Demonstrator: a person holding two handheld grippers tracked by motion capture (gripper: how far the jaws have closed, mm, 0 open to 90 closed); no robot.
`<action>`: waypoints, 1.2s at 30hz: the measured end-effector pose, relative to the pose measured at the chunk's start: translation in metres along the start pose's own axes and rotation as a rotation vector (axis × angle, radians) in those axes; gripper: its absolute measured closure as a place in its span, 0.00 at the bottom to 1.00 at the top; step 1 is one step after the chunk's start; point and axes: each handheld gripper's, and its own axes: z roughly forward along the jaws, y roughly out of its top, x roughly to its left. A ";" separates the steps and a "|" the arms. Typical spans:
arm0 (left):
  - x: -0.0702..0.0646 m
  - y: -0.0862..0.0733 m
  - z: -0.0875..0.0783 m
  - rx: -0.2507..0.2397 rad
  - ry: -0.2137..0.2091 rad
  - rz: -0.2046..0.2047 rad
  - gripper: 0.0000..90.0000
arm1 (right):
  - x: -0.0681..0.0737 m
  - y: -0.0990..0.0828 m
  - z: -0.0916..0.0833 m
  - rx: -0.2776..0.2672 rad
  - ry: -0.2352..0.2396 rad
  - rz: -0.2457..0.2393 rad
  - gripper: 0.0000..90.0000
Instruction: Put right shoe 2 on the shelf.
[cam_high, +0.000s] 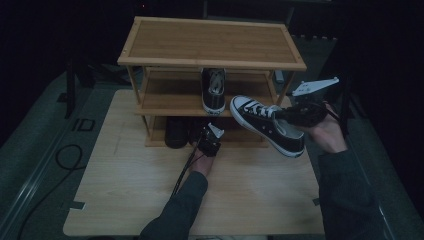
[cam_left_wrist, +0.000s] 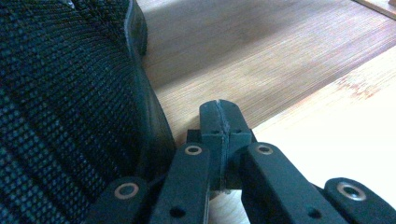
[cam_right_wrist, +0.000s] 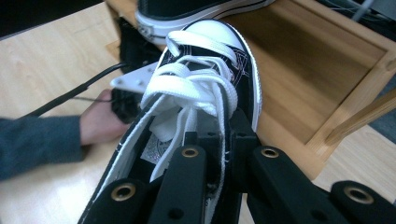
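Two black-and-white sneakers: one (cam_high: 267, 126) lifted in front of the rack, one (cam_high: 214, 90) on the middle shelf. One wooden rack (cam_high: 212, 42) with three tiers, one table (cam_high: 130, 200), two grippers (cam_high: 209, 136) (cam_high: 287, 114). Dark shapes (cam_high: 176, 131) on the bottom shelf, possibly one or two more shoes, too dim to count.

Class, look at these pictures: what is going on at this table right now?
A person is putting shoes on a three-tier wooden shoe rack. The right gripper is shut on the side of a black canvas sneaker with white laces, held in the air in front of the middle shelf. Its matching sneaker already stands there. The left gripper, shut and empty, sits by a dark mesh shoe at the bottom shelf.
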 end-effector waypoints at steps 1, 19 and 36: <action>0.000 0.000 0.000 0.000 -0.001 -0.001 1.00 | -0.001 0.002 0.002 -0.001 -0.002 0.007 0.97; 0.000 0.000 0.000 0.000 0.005 0.006 1.00 | -0.014 0.024 0.038 -0.026 -0.086 0.084 0.97; 0.001 0.000 0.000 0.003 0.003 0.011 1.00 | -0.018 0.022 0.056 -0.033 -0.146 0.134 0.85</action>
